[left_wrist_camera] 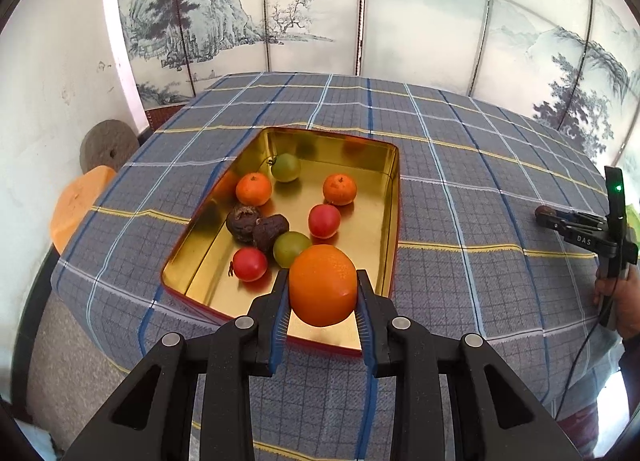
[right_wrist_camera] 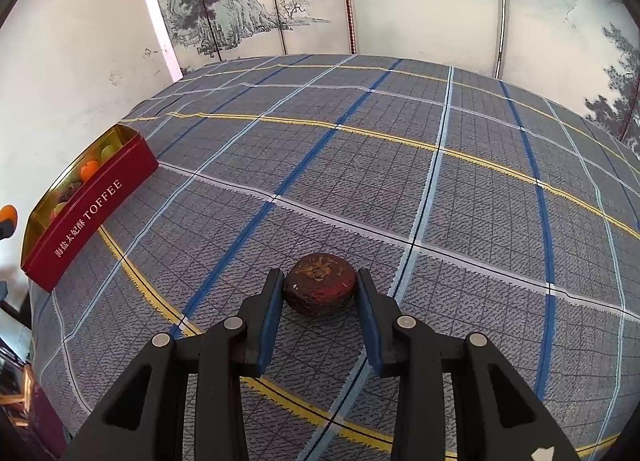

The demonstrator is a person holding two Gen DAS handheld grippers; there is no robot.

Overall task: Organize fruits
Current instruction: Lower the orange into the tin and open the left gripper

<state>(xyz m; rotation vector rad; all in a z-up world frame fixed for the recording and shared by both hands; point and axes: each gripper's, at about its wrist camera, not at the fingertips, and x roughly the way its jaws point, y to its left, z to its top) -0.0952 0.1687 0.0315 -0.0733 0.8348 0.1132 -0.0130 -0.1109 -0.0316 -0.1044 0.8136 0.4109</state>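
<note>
My left gripper (left_wrist_camera: 322,287) is shut on a large orange (left_wrist_camera: 322,285), held above the near end of a gold-lined red tin (left_wrist_camera: 394,197). Inside the tin lie two small oranges (left_wrist_camera: 253,189), two red fruits (left_wrist_camera: 324,221), two green fruits (left_wrist_camera: 286,167) and two dark brown wrinkled fruits (left_wrist_camera: 256,225). My right gripper (right_wrist_camera: 319,288) is shut on another dark brown wrinkled fruit (right_wrist_camera: 320,284), low over the checked tablecloth (right_wrist_camera: 400,181). That gripper shows at the right edge of the left wrist view as the right gripper (left_wrist_camera: 541,216), held by a hand (left_wrist_camera: 618,293).
The red tin (right_wrist_camera: 88,213), lettered TOFFEE, stands at the far left in the right wrist view. A painted folding screen (left_wrist_camera: 360,21) rises behind the table. An orange stool (left_wrist_camera: 76,205) and a round grey stone (left_wrist_camera: 108,145) sit off the table's left side.
</note>
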